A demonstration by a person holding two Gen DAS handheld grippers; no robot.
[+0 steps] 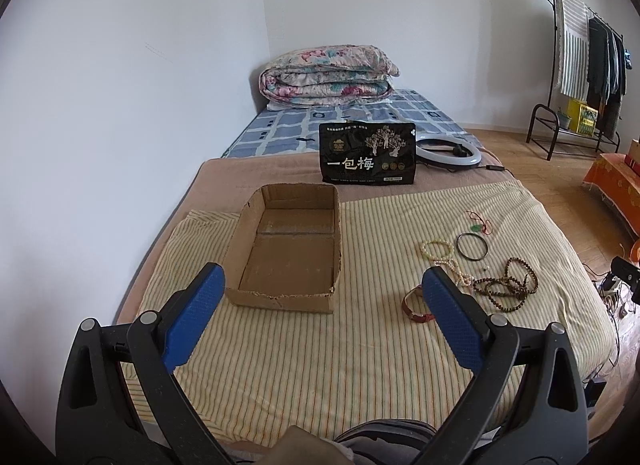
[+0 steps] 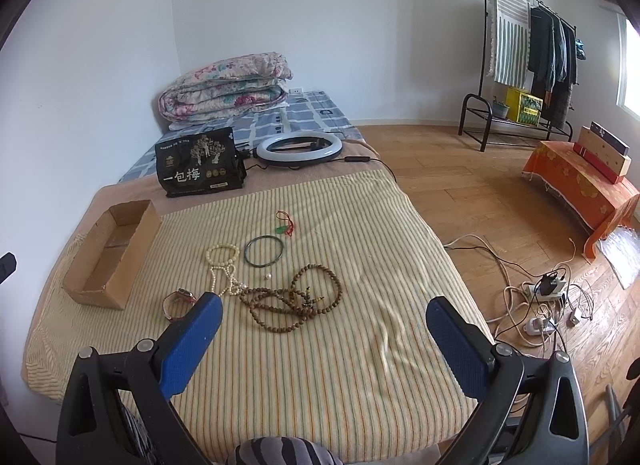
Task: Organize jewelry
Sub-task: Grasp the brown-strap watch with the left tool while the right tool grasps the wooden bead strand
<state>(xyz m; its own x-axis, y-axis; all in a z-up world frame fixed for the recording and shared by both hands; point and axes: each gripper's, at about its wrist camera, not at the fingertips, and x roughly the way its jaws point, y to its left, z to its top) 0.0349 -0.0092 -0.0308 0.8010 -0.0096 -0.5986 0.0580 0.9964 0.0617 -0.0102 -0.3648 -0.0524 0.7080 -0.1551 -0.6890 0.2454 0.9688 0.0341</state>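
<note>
An empty open cardboard box (image 1: 288,253) (image 2: 110,253) sits on the striped cloth. To its right lie the jewelry pieces: a brown bead necklace (image 2: 296,301) (image 1: 508,283), a pearl strand (image 2: 222,269) (image 1: 458,271), a cream bead bracelet (image 1: 436,250), a dark bangle (image 2: 264,251) (image 1: 472,247), a green pendant on red cord (image 2: 285,227) (image 1: 478,225), a red-strap watch (image 2: 178,303) (image 1: 416,305) and a tiny pearl (image 2: 268,276). My left gripper (image 1: 324,285) is open and empty, above the cloth near the box. My right gripper (image 2: 324,315) is open and empty, near the brown beads.
A black snack bag (image 1: 367,153) stands behind the box, with a ring light (image 2: 299,147) and a folded quilt (image 1: 326,77) farther back. The bed's right edge drops to a wood floor with cables and a power strip (image 2: 548,293). A clothes rack (image 2: 532,53) stands by the wall.
</note>
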